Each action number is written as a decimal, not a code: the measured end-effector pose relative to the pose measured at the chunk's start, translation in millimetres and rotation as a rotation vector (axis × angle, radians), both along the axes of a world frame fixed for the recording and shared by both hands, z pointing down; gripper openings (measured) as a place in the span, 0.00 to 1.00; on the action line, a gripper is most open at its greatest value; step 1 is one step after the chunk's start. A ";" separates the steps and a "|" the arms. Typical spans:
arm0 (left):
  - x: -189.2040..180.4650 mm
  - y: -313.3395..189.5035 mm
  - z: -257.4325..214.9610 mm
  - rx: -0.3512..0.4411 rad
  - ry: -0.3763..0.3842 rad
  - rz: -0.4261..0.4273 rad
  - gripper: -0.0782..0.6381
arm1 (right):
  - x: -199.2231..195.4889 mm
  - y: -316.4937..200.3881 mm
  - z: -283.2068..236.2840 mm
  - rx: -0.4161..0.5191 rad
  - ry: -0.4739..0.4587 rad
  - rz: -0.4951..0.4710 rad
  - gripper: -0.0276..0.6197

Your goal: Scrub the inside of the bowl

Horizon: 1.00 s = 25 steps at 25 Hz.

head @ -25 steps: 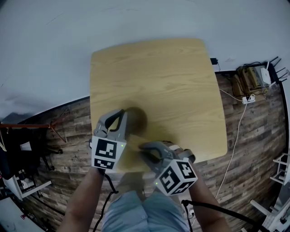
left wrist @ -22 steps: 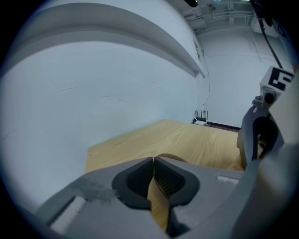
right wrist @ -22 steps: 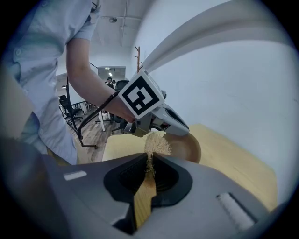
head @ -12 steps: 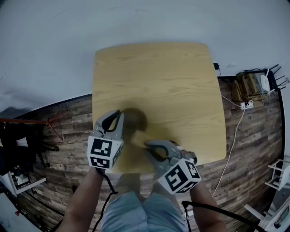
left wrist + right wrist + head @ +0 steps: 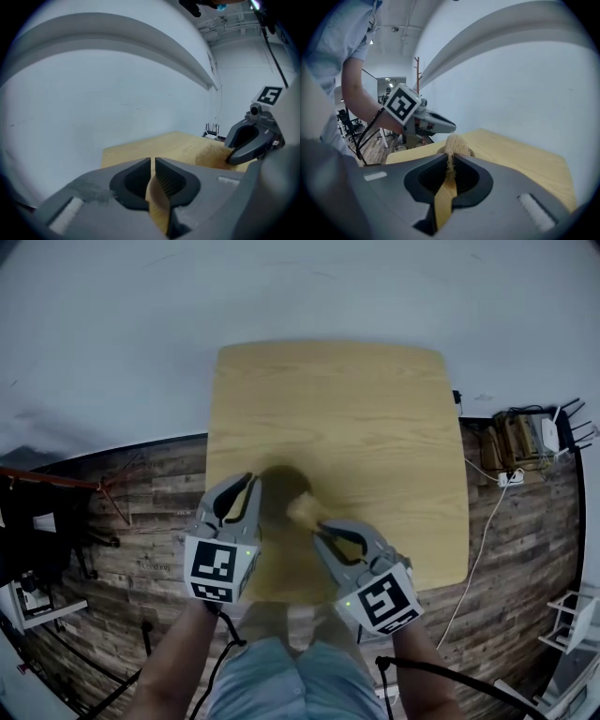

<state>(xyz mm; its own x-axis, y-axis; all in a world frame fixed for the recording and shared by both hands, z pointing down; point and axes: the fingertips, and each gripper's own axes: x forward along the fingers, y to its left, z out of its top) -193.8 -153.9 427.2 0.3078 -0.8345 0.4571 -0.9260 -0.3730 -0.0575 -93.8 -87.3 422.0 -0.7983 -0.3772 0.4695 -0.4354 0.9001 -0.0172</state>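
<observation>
I am clamping the left gripper [image 5: 246, 486] on the rim of the bowl [image 5: 281, 486]. In the left gripper view its jaws [image 5: 153, 161] are pinching the thin tan wall of the bowl [image 5: 157, 206] between them. I am squeezing the right gripper [image 5: 323, 532] on a pale fibrous scrubber [image 5: 305, 510]. In the right gripper view the jaws [image 5: 451, 157] are gripping the scrubber [image 5: 452, 143] with its frayed tuft sticking out past the tips.

In the head view the dark bowl is sitting just below the middle of the frame, on the near part of the light wooden table [image 5: 375, 409]. The scrubber is meeting the bowl at its lower right edge; I cannot tell whether it is touching the inside. Dark plank floor [image 5: 141, 493] is showing at the left and right of the table.
</observation>
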 end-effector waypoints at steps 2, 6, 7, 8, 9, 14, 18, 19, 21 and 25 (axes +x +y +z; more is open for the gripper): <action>-0.5 2.2 -23.2 0.073 -0.009 -0.014 0.16 | 6.3 -12.5 -14.0 0.025 -0.030 0.066 0.09; -4.2 16.1 -69.5 0.174 -0.036 -0.094 0.16 | 21.8 -34.9 -51.9 0.056 -0.097 0.214 0.09; -5.3 20.3 -78.9 0.187 -0.040 -0.117 0.16 | 23.9 -38.7 -62.9 0.064 -0.121 0.236 0.09; -6.2 24.3 -87.5 0.199 -0.047 -0.133 0.16 | 24.9 -41.5 -73.7 0.076 -0.144 0.249 0.09; -7.1 28.4 -95.4 0.210 -0.051 -0.146 0.15 | 25.0 -43.5 -83.8 0.090 -0.159 0.257 0.09; -7.5 45.4 -130.0 0.264 0.020 -0.202 0.14 | 20.4 -49.6 -122.0 0.162 -0.214 0.301 0.09; -4.8 49.4 -149.1 0.297 0.045 -0.227 0.14 | 13.8 -49.1 -136.1 0.185 -0.246 0.322 0.09; -4.7 49.8 -152.1 0.303 0.044 -0.229 0.14 | 11.9 -48.1 -137.7 0.189 -0.249 0.321 0.09; -4.9 50.7 -156.8 0.310 0.047 -0.236 0.14 | 8.6 -46.4 -141.5 0.197 -0.259 0.315 0.09; -2.2 50.2 -163.5 0.332 0.049 -0.230 0.14 | 6.1 -47.5 -148.7 0.217 -0.266 0.309 0.09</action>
<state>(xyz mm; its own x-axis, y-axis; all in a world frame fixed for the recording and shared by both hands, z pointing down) -196.0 -103.7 263.7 0.1104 -0.9839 0.1405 -0.9879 -0.1241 -0.0933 -87.8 -134.9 273.3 -0.7149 -0.6835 0.1475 -0.6899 0.7239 0.0103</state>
